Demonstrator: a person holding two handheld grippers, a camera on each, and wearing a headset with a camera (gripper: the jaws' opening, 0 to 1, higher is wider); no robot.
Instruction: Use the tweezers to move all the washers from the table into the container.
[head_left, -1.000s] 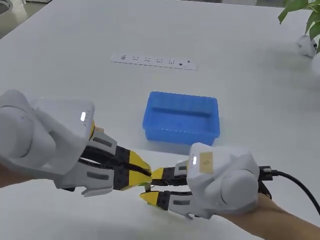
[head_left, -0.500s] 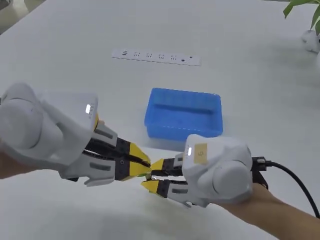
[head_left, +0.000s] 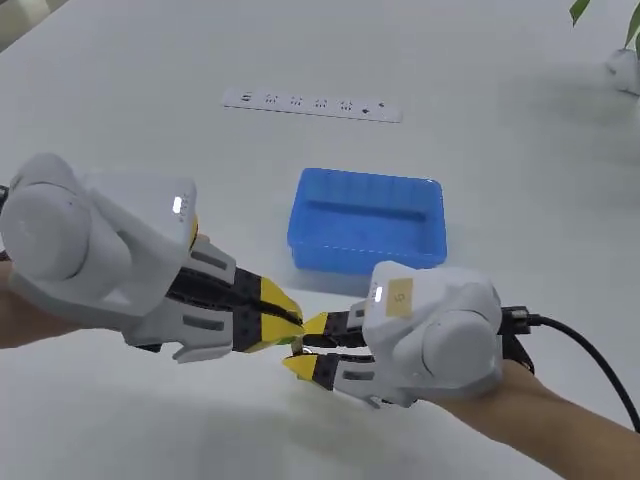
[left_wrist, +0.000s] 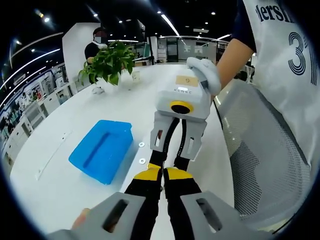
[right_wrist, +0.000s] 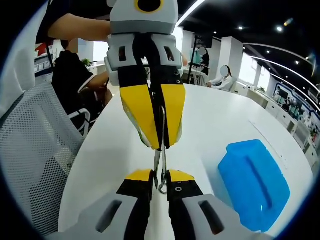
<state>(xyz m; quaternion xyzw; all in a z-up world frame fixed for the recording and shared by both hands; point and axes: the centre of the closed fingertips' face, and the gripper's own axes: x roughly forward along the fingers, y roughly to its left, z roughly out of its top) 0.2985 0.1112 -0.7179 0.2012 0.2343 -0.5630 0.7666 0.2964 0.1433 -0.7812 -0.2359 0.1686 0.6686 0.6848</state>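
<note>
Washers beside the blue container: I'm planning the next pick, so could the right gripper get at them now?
Likely not yet. The washers lie on open table beside the right gripper, but both it and the left gripper are clamped on the tweezers, tip to tip.

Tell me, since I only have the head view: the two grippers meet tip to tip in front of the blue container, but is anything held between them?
Observer: Yes. The right gripper view shows metal tweezers with the left gripper shut on them.
Operator: Does the right gripper have them too?
Observer: Their other end lies between the right gripper's jaws; whether those are clamped, I cannot tell.
Operator: Any washers around?
Observer: The left gripper view shows a washer and a second washer on the table beside the container.
</note>
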